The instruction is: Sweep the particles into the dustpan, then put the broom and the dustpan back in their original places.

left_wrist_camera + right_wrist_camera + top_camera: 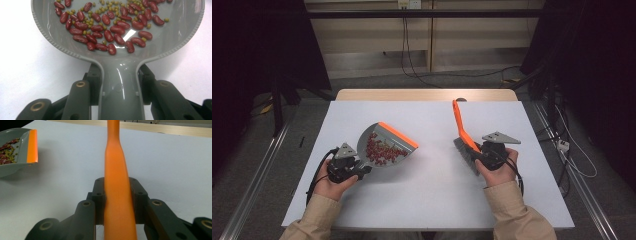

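Left hand-held gripper (362,170): its two black jaws are pinched on the neck of the handle of a grey plastic dustpan with an orange front lip (384,142). The left gripper view shows the jaw pads pressed against both sides of that handle. The pan is at the left of the white counter (432,195), lip pointing away from the person and to the right.

Contents of the pan: dark red kidney beans (108,35) mixed with small green-yellow beans (101,11), spread across the pan floor and gathered toward the handle end.

Right hand-held gripper (476,152): jaws clamped on the orange plastic handle of a small hand brush with grey bristles (463,131). The right gripper view shows the handle running up between the pads, gripped on both sides. In the high view the handle points up and away from the person, bristles beside the gripper and facing the pan.

Brush and dustpan are well apart, with bare counter between them.
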